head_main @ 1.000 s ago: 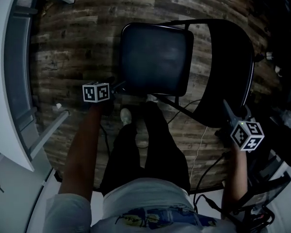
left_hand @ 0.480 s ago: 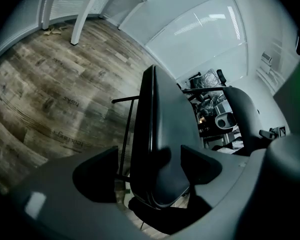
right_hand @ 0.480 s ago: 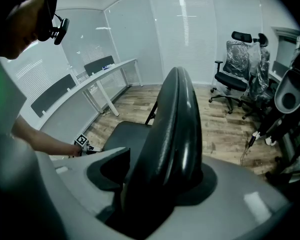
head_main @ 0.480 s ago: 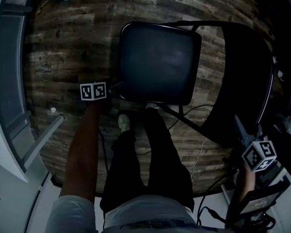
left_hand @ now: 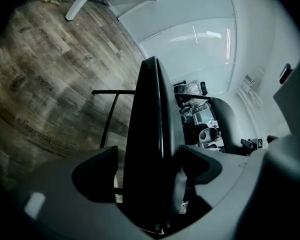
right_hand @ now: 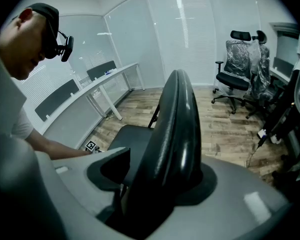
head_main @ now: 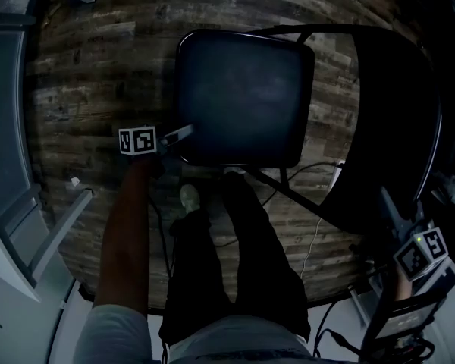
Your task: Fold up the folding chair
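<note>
Padded seat (head_main: pixel 243 97), curved glossy backrest (head_main: pixel 394 127)
Left hand-held gripper (head_main: pixel 184 132) just opened astride seat; right hand-held gripper (head_main: pixel 387 202) clamps backrest.

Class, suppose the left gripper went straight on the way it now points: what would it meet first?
The chair seat. Its edge stands between the jaws of the left gripper, which have just been opening, so going on would probably drive that edge deeper between them.

Black folding chair (head_main: pixel 288 105), standing unfolded on plank floor (head_main: pixel 98 67), padded seat (head_main: pixel 239 97) flat, curved backrest (head_main: pixel 398 127) at right
</note>
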A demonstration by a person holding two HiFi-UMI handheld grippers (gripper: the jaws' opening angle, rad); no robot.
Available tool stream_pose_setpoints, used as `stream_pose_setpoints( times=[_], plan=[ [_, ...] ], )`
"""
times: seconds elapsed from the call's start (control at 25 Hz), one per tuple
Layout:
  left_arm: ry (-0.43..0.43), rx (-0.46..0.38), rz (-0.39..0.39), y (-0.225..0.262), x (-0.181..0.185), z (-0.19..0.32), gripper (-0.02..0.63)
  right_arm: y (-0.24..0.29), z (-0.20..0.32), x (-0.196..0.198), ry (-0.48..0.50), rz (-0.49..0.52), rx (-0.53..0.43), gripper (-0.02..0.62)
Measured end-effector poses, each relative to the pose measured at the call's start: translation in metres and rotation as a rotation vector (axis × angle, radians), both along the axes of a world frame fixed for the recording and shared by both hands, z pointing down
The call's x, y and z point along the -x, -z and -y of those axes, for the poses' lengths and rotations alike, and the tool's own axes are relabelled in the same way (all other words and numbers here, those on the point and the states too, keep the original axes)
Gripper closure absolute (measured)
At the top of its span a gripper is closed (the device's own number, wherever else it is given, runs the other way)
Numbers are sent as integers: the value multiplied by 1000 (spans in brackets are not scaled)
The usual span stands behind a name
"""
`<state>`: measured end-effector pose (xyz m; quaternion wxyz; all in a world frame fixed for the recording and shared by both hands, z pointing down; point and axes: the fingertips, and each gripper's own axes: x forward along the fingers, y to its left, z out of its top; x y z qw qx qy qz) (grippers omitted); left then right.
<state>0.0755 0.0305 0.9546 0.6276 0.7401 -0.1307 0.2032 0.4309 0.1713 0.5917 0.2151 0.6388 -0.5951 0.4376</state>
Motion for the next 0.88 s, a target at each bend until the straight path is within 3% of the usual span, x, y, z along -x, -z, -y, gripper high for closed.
stream_pose_setpoints(
  times=[0.2,0.36,0.48,0.56,0.88],
  plan=[
    [-84,45,-100,3,-27,-6,217,3,4,3,23,13,-20,343],
    [-134,55,-82,-1,-31,-11,229,0,0,0,20,10,5,346],
    [-152,86,-88,0,-29,-16,240,3,6,-6,10,29,-37,388],
    [-150,100,-106,5,-31,-18,253,7,14,-9,-8,38,-66,432],
    [-143,107,-112,33,-32,-31,287,27,10,-6,-11,25,-55,471]
  ],
)
